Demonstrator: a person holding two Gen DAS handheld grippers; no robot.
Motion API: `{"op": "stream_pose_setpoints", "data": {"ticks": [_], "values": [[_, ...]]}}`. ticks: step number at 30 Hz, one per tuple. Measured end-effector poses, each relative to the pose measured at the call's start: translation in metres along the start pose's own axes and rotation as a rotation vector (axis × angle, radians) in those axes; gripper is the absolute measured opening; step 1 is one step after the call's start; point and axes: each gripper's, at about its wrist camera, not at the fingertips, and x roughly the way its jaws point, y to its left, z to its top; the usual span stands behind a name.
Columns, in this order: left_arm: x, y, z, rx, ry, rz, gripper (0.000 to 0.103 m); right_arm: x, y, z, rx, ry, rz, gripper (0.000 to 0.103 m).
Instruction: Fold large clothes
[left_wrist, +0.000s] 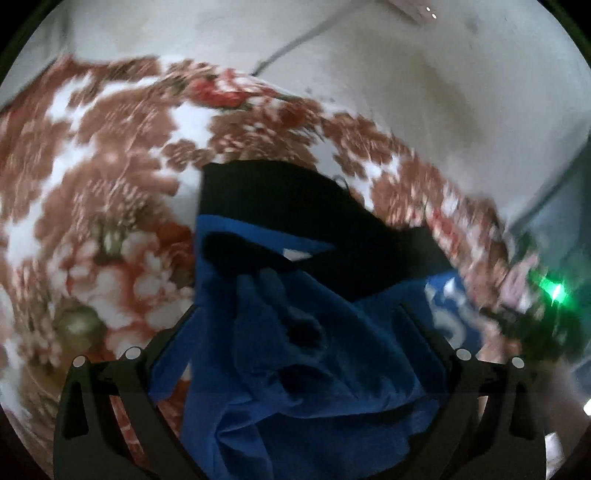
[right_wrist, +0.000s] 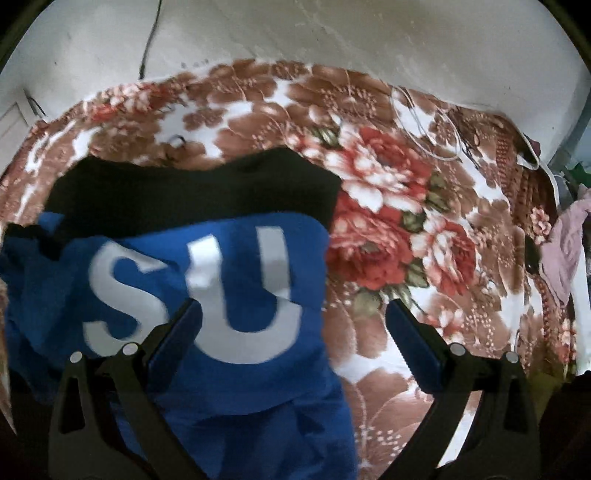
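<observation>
**Blue shirt on the flowered bed, both grippers spread wide**

In the left wrist view the blanket (left_wrist: 92, 192), brown and red flowers on white, fills the picture from 7 o'clock round to 2 o'clock, heavily blurred. At centre lies the shirt (left_wrist: 295, 350), blue with a black band (left_wrist: 288, 195) across its far end at 12 o'clock; its cloth is bunched and creased. The left gripper (left_wrist: 295, 317) has its jaws wide apart, and crumpled blue cloth lies between them and over the near ends of both fingers; whether the pads press on it cannot be told. At 3 o'clock a green light (left_wrist: 552, 290) glows through blur. A thin dark cable (left_wrist: 295, 44) crosses the pale wall at 12 o'clock.

In the right wrist view the shirt (right_wrist: 221, 387) lies at 9 o'clock, showing large pale letters "SU" (right_wrist: 192, 291), with the black band (right_wrist: 192, 195) beyond them at 11 o'clock. The right gripper (right_wrist: 293, 314) stands fully open and empty: its left finger hangs above the letters, its right finger above bare blanket (right_wrist: 388, 206). Thin white cords (right_wrist: 428, 125) trail over the blanket at 1 o'clock. A pink cloth (right_wrist: 567, 251) sits at the bed's edge at 3 o'clock.
</observation>
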Motion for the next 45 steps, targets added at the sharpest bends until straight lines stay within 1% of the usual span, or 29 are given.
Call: {"op": "stream_pose_setpoints", "data": {"ticks": [1,3,4,5,6,7,8,10,12,15,16,19,21,22,23,26,27,28,30,31,32,33,34,36,38,40,42,44,45], "values": [[0.005,-0.016,-0.003,0.067,0.004,0.071,0.098,0.005,-0.002,-0.002,0.003,0.009,0.001,0.098],[0.012,-0.033,-0.008,0.168,0.007,0.178,0.097,0.013,-0.005,-0.004,0.017,0.018,0.008,0.098],[0.020,-0.043,-0.012,0.214,0.025,0.228,0.089,0.016,-0.006,-0.005,0.022,0.023,0.013,0.098],[0.024,-0.044,-0.012,0.217,0.033,0.238,0.083,0.018,-0.007,-0.005,0.027,0.024,0.018,0.098],[0.026,-0.043,-0.012,0.209,0.038,0.248,0.071,0.019,-0.006,-0.005,0.031,0.024,0.021,0.098],[0.029,-0.041,-0.012,0.193,0.043,0.268,0.050,0.020,-0.006,-0.005,0.032,0.024,0.026,0.098],[0.028,-0.035,-0.011,0.181,0.042,0.271,0.038,0.019,-0.005,-0.005,0.031,0.023,0.028,0.098],[0.026,-0.024,-0.008,0.135,0.042,0.256,0.034,0.020,-0.004,-0.004,0.024,0.019,0.030,0.098],[0.016,-0.013,-0.004,0.074,0.027,0.186,0.032,0.021,-0.005,-0.002,0.019,0.017,0.021,0.098],[0.006,-0.008,0.010,0.069,0.007,0.121,0.025,0.022,-0.010,0.002,0.033,0.013,0.009,0.098],[-0.001,-0.004,0.018,0.055,-0.011,0.094,0.023,0.022,-0.010,0.003,0.035,0.015,0.006,0.098],[-0.021,0.005,0.034,0.030,-0.086,0.039,0.022,0.026,-0.009,0.005,0.022,0.020,-0.003,0.098],[-0.025,0.018,0.035,0.029,-0.107,0.051,0.019,0.032,-0.008,0.004,0.009,0.029,-0.016,0.098],[-0.021,0.027,0.032,0.020,-0.098,0.067,0.017,0.036,-0.009,0.003,0.017,0.037,-0.014,0.098],[-0.011,0.042,0.027,-0.009,-0.063,0.088,0.017,0.040,-0.011,0.001,0.035,0.046,-0.005,0.098],[0.018,0.077,0.004,-0.075,0.023,0.114,0.016,0.047,-0.014,-0.005,0.069,0.056,0.010,0.098],[0.024,0.085,-0.005,-0.080,0.036,0.119,0.015,0.048,-0.014,-0.007,0.070,0.055,0.010,0.098],[0.027,0.088,-0.010,-0.069,0.044,0.135,0.007,0.050,-0.013,-0.009,0.068,0.055,0.008,0.098],[0.029,0.092,-0.017,-0.052,0.060,0.156,0.007,0.053,-0.012,-0.013,0.064,0.057,0.008,0.098],[0.028,0.093,-0.021,-0.048,0.067,0.173,0.008,0.054,-0.013,-0.015,0.070,0.057,0.012,0.098],[0.025,0.094,-0.023,-0.048,0.070,0.181,0.012,0.053,-0.014,-0.016,0.084,0.053,0.020,0.098],[0.018,0.093,-0.024,-0.046,0.068,0.187,0.028,0.049,-0.018,-0.017,0.112,0.047,0.032,0.098],[0.009,0.091,-0.024,-0.036,0.058,0.204,0.053,0.046,-0.020,-0.016,0.126,0.044,0.036,0.098],[-0.011,0.085,-0.018,-0.002,0.027,0.206,0.070,0.029,-0.025,-0.014,0.157,0.012,0.035,0.098],[-0.026,0.065,-0.006,0.082,-0.001,0.241,0.081,0.006,-0.027,-0.010,0.177,-0.036,0.051,0.098],[-0.037,0.028,0.014,0.177,-0.057,0.212,0.097,-0.012,-0.017,-0.001,0.118,-0.085,0.021,0.098],[-0.037,-0.008,0.028,0.228,-0.091,0.156,0.098,-0.030,0.006,0.012,0.008,-0.156,0.010,0.098],[-0.022,-0.055,0.036,0.304,-0.100,0.088,0.098,-0.031,0.027,0.022,-0.060,-0.184,0.012,0.098],[-0.014,-0.067,0.035,0.329,-0.097,0.079,0.098,-0.027,0.035,0.025,-0.072,-0.181,0.023,0.098]]}}
